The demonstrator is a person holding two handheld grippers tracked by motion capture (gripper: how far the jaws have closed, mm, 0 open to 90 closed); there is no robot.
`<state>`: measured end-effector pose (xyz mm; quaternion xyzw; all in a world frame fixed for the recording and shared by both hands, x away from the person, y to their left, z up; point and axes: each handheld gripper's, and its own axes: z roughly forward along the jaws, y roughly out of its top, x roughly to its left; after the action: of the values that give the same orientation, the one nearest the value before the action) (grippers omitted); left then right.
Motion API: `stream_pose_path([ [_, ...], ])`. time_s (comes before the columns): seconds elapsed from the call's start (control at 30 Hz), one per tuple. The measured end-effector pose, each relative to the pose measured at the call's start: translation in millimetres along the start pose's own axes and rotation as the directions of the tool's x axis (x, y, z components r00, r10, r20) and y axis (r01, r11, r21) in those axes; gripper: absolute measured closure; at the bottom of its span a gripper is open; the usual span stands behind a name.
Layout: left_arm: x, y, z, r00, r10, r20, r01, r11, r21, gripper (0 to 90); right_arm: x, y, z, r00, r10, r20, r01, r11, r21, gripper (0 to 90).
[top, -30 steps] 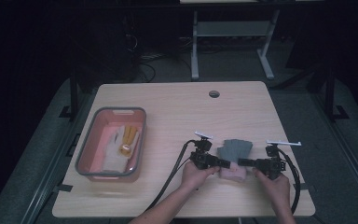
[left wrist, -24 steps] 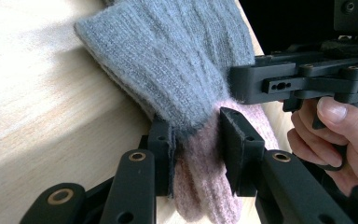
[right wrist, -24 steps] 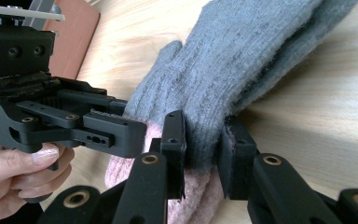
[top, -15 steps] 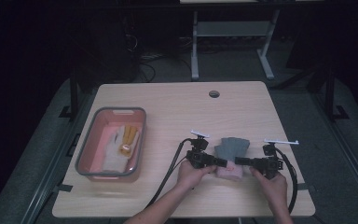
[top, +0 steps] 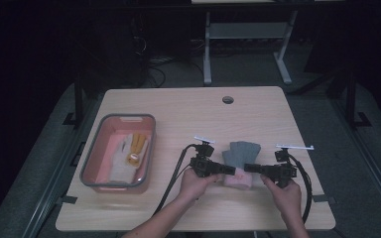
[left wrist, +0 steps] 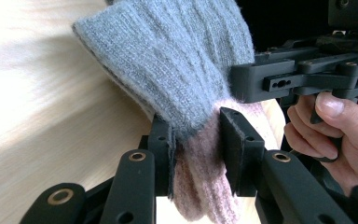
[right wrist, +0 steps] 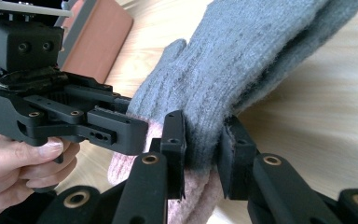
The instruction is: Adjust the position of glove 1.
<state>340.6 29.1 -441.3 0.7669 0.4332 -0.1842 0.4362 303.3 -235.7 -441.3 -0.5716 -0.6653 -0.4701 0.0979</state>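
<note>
Gripping one grey-pink glove [top: 239, 163] over the wooden table [top: 188, 114] – both grippers' jaws clamped – dark room.

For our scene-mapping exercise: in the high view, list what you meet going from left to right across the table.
Pink tub holding pale gloves → left hand-held gripper → grey and pink knitted glove → right hand-held gripper.
</note>
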Motion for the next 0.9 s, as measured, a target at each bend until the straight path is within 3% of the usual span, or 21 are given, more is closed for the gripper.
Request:
stream_pose_path([
  [0.27, 1.9, 0.2, -19.7, 1.0, 0.008, 0.003, -0.008, 0.9999, -0.013, 67.2, 12.9, 6.3, 6.7, 0.9991, -0.026, -0.032, 0.026, 1.0, 0.01, 74.1],
  [0.9, 10.1, -0.1, -66.6, 1.0, 0.006, -0.007, -0.007, 0.9974, -0.072, 67.4, 52.6, 29.4, 28.6, 0.9952, -0.08, -0.057, 0.082, 0.996, 0.045, 74.0],
])
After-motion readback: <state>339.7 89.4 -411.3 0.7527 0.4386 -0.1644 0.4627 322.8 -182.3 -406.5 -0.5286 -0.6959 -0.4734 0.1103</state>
